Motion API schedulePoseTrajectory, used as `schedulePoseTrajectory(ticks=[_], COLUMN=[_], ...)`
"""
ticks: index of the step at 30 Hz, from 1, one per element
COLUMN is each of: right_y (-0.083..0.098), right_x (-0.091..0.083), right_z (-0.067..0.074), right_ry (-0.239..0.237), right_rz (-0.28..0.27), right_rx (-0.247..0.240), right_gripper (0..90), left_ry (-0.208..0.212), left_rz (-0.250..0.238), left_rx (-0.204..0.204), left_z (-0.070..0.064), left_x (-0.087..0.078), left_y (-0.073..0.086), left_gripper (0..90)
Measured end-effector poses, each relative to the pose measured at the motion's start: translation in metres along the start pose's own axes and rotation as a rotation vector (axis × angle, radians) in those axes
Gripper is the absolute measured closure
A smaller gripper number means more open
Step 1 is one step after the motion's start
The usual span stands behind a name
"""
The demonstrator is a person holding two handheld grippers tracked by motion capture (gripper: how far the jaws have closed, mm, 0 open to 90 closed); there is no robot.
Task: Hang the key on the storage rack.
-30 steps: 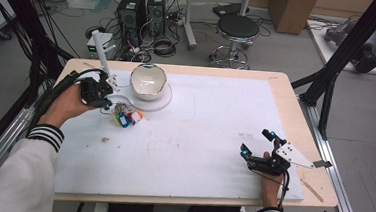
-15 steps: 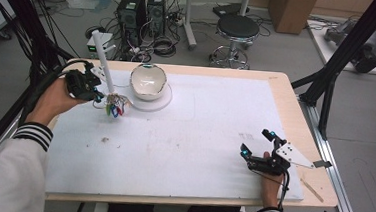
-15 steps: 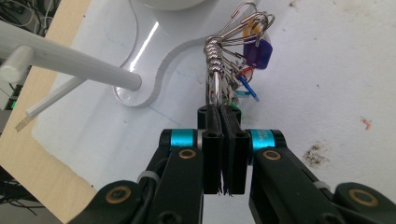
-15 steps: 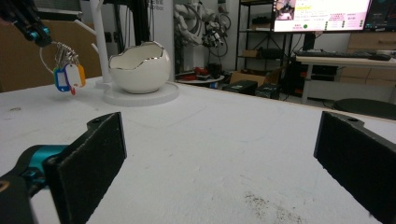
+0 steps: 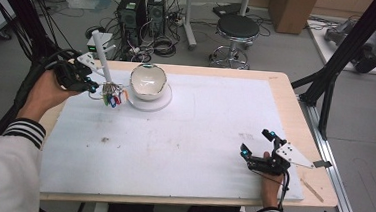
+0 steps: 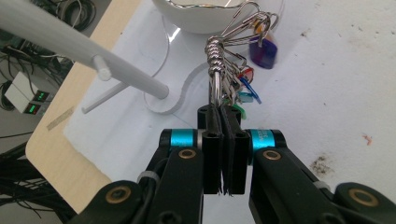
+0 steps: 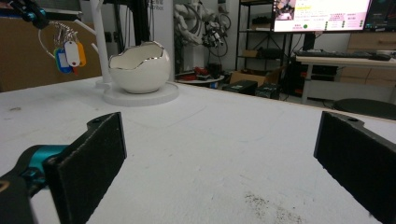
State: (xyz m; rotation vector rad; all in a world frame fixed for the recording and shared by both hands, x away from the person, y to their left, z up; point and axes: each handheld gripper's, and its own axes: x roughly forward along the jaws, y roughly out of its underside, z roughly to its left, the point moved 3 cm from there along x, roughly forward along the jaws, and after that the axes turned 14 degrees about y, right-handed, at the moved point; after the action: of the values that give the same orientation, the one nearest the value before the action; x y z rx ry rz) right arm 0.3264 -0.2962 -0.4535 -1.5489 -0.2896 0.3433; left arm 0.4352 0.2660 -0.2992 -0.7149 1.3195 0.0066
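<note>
A bunch of keys with coloured tags [image 5: 110, 97] hangs in the air from my left gripper [image 5: 93, 85], which is shut on its metal ring [image 6: 215, 60]. The tags dangle just left of a white egg-shaped bowl [image 5: 147, 81] and in front of a white peg stand [image 5: 102, 55]. In the left gripper view the left gripper [image 6: 223, 114] pinches the ring, with the stand's pole [image 6: 70, 46] to the left. My right gripper [image 5: 256, 143] rests open at the table's front right; in its own view the right gripper [image 7: 224, 140] has nothing between its wide jaws.
Bowl and stand share a round white base [image 5: 161, 101] at the back left of the white mat [image 5: 199, 137]. The right gripper view shows the bowl [image 7: 138, 67] and the hanging tags [image 7: 69, 51] far off. Beyond the table are a stool [image 5: 237, 27] and computer towers [image 5: 138, 5].
My left gripper has lifted the key bunch off the mat and carried it up and left, toward the peg stand. The right gripper has stayed where it was.
</note>
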Motion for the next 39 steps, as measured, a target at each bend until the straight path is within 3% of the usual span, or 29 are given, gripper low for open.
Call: schedulePoseTrajectory(ticks=[11,18,22,27,39], right_y=[0.0,0.0,0.0,0.0,0.0], right_x=[0.0,0.0,0.0,0.0,0.0], right_z=[0.0,0.0,0.0,0.0,0.0], right_ry=[-0.002,0.0,-0.001,0.0,0.0], right_rz=[0.007,0.005,0.009,0.009,0.01], right_rx=[0.006,0.004,0.007,0.008,0.008], right_gripper=[1.8,1.8,1.8,1.8,1.8], left_ry=[-0.035,-0.037,-0.036,-0.029,-0.007], left_rz=[-0.095,-0.106,-0.099,-0.129,-0.122], left_rx=[-0.053,-0.053,-0.03,-0.032,-0.02], left_z=[0.015,0.024,0.029,0.036,0.047], left_x=[-0.009,-0.013,-0.015,-0.016,-0.019], left_y=[0.002,0.001,-0.003,-0.005,-0.009], left_gripper=[87.5,87.5,87.5,87.5,87.5])
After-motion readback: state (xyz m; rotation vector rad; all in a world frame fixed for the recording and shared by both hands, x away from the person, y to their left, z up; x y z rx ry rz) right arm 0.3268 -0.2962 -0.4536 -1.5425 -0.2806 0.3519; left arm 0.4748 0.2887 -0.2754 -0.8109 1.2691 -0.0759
